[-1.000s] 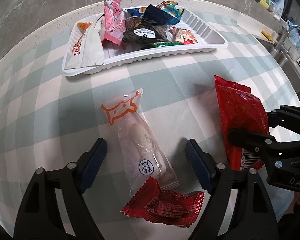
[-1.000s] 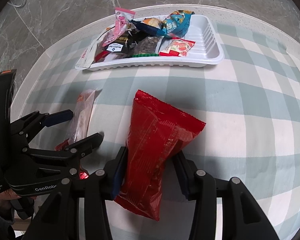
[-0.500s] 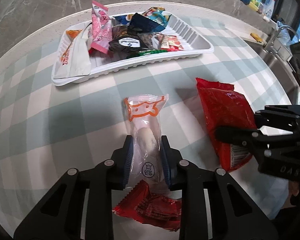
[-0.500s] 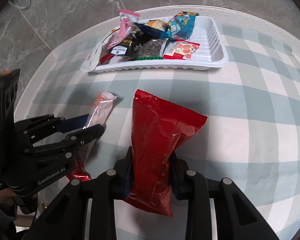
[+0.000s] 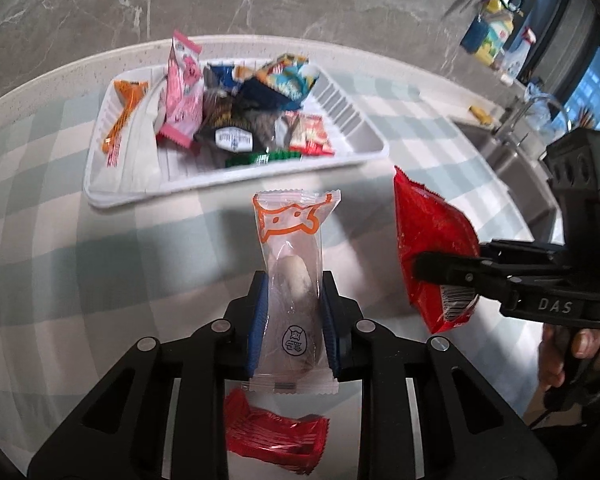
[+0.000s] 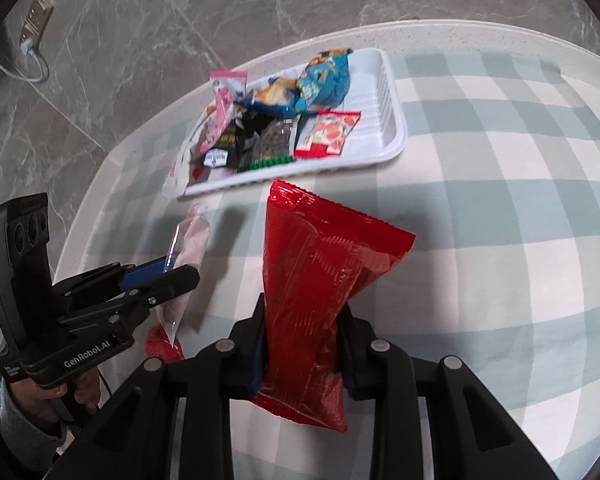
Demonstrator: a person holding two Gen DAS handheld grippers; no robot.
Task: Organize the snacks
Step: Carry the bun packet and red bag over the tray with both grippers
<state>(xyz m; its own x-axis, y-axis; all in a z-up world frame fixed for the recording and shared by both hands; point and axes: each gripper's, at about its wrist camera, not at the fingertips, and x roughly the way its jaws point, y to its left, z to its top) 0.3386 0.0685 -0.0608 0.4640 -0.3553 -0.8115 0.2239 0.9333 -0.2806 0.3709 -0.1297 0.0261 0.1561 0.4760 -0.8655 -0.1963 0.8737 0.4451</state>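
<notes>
Since 1 second ago both of my grippers have closed on their packets and lifted them off the checked worktop [image 5: 80,248]. The left gripper [image 5: 294,320] was spread wide around the clear packet [image 5: 292,280] then; its blue fingers [image 5: 258,324] have just been closing and now clamp that packet at its lower half, its orange-printed end pointing toward the far tray [image 5: 236,188]. In the right wrist view the same packet hangs edge-on from the left gripper [image 6: 168,270] at the left.

The right gripper [image 6: 302,344] has likewise just been closing, and its fingers pinch the large red bag [image 6: 320,280] near its lower end, the crimped top tipped toward the tray [image 6: 380,152]. From the left wrist view that red bag [image 5: 428,240] sits at the right, gripped by the right gripper [image 5: 432,268], with a hand [image 5: 572,360] on the handle.

1 small red packet [image 5: 276,440] lies on the worktop, near me, just below the clear packet. The white tray stands at the far side, holding a heap of mixed snack packets [image 5: 228,112], most of them toward its left half.
</notes>
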